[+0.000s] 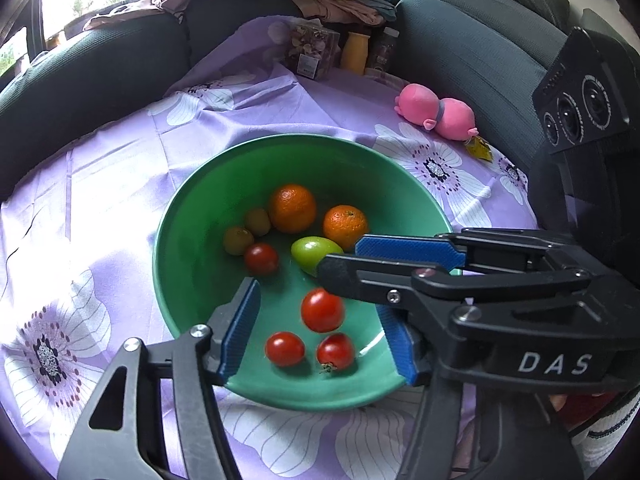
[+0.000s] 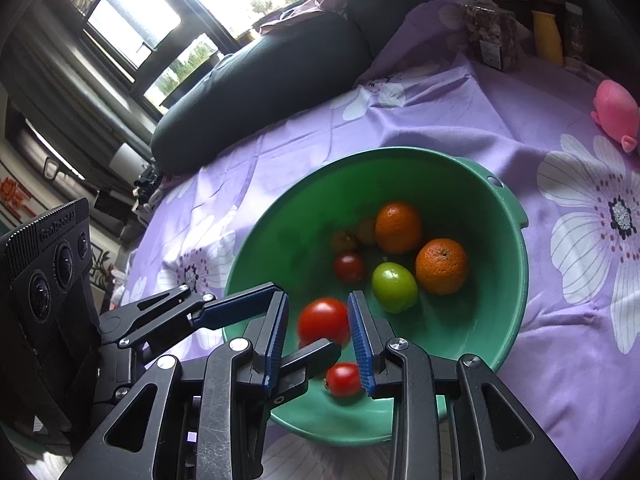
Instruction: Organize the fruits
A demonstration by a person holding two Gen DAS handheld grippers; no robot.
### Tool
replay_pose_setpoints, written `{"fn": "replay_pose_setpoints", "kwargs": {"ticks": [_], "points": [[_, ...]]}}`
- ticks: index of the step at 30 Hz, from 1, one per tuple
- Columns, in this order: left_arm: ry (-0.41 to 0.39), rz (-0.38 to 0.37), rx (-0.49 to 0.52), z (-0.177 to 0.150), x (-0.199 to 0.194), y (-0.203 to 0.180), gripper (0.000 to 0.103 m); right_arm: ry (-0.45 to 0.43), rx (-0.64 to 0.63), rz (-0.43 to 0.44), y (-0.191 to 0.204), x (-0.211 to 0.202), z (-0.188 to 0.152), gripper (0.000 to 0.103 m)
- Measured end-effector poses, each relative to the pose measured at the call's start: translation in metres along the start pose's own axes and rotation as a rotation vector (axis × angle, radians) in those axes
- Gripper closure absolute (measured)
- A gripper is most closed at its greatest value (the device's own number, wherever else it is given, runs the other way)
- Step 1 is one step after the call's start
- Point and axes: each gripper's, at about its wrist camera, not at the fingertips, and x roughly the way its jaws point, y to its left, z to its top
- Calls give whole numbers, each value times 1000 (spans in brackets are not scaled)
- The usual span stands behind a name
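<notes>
A green bowl (image 1: 188, 240) (image 2: 500, 312) on the purple flowered cloth holds two oranges (image 1: 293, 208) (image 1: 345, 222), a green fruit (image 1: 314, 253) (image 2: 394, 287), two small olive-brown fruits (image 1: 238, 241) and several red tomatoes (image 1: 285, 348). My left gripper (image 1: 320, 332) is open over the bowl's near side. My right gripper (image 2: 318, 326) is open above the bowl, with a blurred red tomato (image 2: 324, 320) (image 1: 322, 310) between its blue pads (image 2: 357, 332), apart from them. The right gripper's fingers also show in the left wrist view (image 1: 404, 250).
A pink plush toy (image 1: 436, 110) (image 2: 616, 108) lies on the cloth behind the bowl. A clear box of dried flowers (image 1: 312, 50), a yellow bottle (image 1: 354, 54) and a dark jar stand at the back. Dark sofa cushions (image 1: 80, 80) surround the table.
</notes>
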Motion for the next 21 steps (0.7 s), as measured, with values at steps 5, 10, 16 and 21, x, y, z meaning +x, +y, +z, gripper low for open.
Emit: {"fn": "replay_pose_setpoints", "kwargs": {"ticks": [5,10,16,21], "points": [[-20,37,-15,-1,-10,3,23,-18,-20,-37,4,-9,1,68],[-40,86,-36,-6,-26,9,17,-32,-96,-124,13,-19,0,54],[-64,163,-55,-13,-45,14,1,-93,-264,-345,27,-38,-3,39],[-90,221,-112,-14,-61,21,1,-120,-368,-452,33,-53,-8,26]]}}
